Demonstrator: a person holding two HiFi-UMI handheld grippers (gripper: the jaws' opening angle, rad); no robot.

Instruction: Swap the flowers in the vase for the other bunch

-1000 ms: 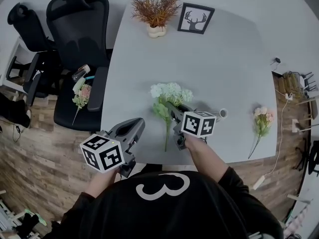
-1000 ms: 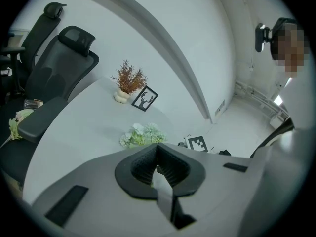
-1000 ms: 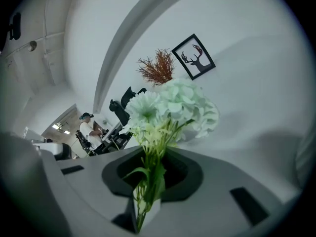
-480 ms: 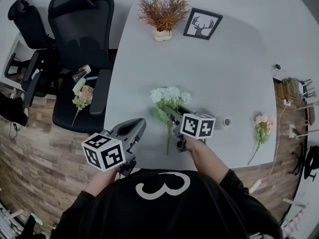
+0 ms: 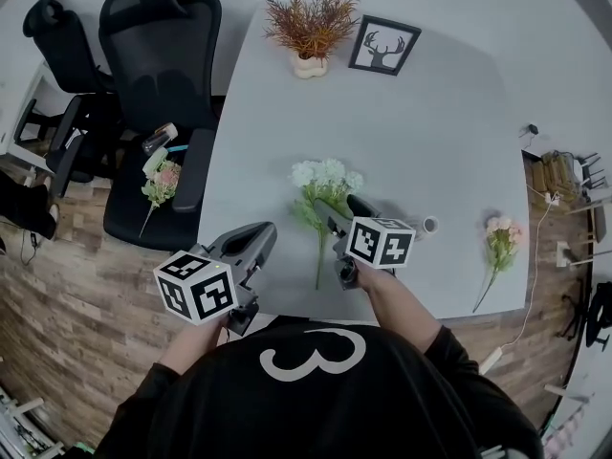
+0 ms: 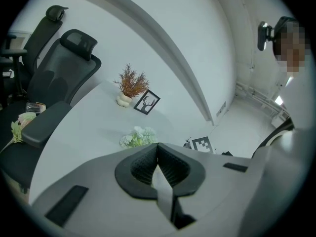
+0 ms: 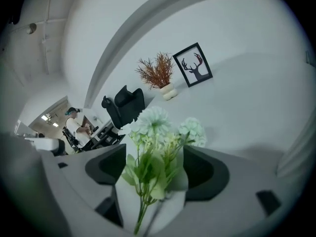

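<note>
A white-and-green flower bunch (image 5: 321, 187) lies on the grey table (image 5: 430, 122), stem toward me. My right gripper (image 5: 342, 210) straddles it and its jaws are opening. In the right gripper view the bunch (image 7: 154, 147) sits between the spread jaws of this gripper (image 7: 155, 174), and the pads are off it. A small white vase (image 5: 429, 225) sits just right of that gripper, with no flowers showing in it. A pink bunch (image 5: 501, 236) lies near the table's right edge. My left gripper (image 5: 256, 238) hovers at the table's near-left edge, shut (image 6: 158, 154) and empty.
A dried orange plant in a white pot (image 5: 308, 22) and a framed deer picture (image 5: 383, 44) stand at the table's far side. Black office chairs (image 5: 158, 46) crowd the left, and one seat holds another pink bunch (image 5: 161, 182). Cables (image 5: 559, 175) lie on the right.
My right gripper's jaws have spread apart around the white-and-green bunch, which stays lying on the table. The left gripper has kept still.
</note>
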